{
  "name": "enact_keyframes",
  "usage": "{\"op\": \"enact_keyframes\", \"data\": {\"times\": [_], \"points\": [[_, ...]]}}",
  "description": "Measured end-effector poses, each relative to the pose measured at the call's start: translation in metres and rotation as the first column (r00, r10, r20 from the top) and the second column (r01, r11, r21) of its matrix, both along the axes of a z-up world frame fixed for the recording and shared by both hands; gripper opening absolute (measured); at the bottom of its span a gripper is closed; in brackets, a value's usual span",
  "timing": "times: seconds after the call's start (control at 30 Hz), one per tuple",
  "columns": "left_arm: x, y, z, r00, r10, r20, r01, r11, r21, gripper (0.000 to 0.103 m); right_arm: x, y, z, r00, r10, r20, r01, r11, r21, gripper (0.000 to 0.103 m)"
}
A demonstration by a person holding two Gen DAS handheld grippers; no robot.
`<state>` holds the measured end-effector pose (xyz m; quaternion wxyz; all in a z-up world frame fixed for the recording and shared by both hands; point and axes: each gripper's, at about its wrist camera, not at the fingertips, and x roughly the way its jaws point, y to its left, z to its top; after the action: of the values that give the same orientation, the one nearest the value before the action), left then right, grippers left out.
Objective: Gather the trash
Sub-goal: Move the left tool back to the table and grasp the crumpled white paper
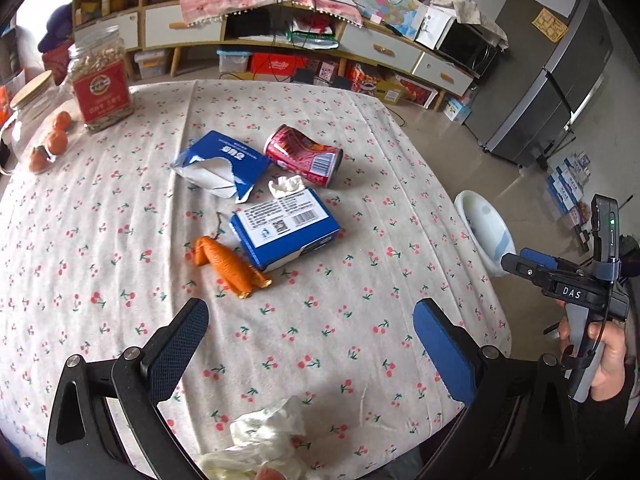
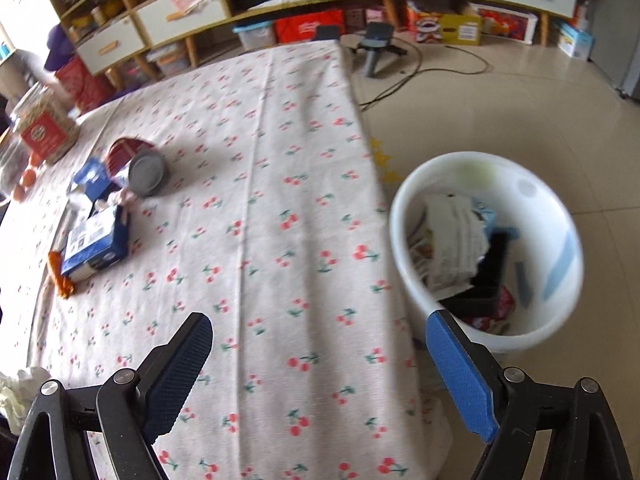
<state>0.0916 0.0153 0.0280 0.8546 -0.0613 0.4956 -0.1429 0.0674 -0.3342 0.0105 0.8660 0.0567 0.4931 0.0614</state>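
Your trash sits clustered mid-bench on the cherry-print cloth: a dented red can point(image 1: 303, 155) lying on its side, a torn blue tissue packet point(image 1: 222, 165) just left of it, a small white paper wad point(image 1: 285, 186) between them, a blue carton point(image 1: 285, 227) nearer you, and an orange peel point(image 1: 228, 266) touching the carton's left corner. A larger crumpled tissue point(image 1: 267, 438) lies at the near edge, right below your left hand-held gripper point(image 1: 312, 344), whose jaws are spread wide with nothing between them. Your right hand-held gripper point(image 2: 319, 356) is also wide open and empty, straddling the bench's right edge. The white bin point(image 2: 488, 240) stands on the floor just beside that edge, holding papers and wrappers. At the far left of the bench point(image 1: 360, 320) stand a nut jar point(image 1: 100, 80) and some tangerines point(image 1: 56, 140).
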Motion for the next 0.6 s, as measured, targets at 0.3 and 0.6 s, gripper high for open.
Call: {"op": "enact_keyframes", "data": {"times": [0.3,0.6], "points": [[-0.018,0.04,-0.037,0.982,0.019,-0.187,-0.017,1.0,0.009,0.103,0.005,0.046,-0.008,0.996,0.087,-0.022,-0.087,0.996,-0.029,0.091],[-0.048,0.028,-0.063,0.931,-0.138,-0.337,0.114,0.989,-0.089,0.094,0.007,0.061,-0.016,0.992,0.116,-0.046,-0.118,0.992,-0.048,0.091]]}}
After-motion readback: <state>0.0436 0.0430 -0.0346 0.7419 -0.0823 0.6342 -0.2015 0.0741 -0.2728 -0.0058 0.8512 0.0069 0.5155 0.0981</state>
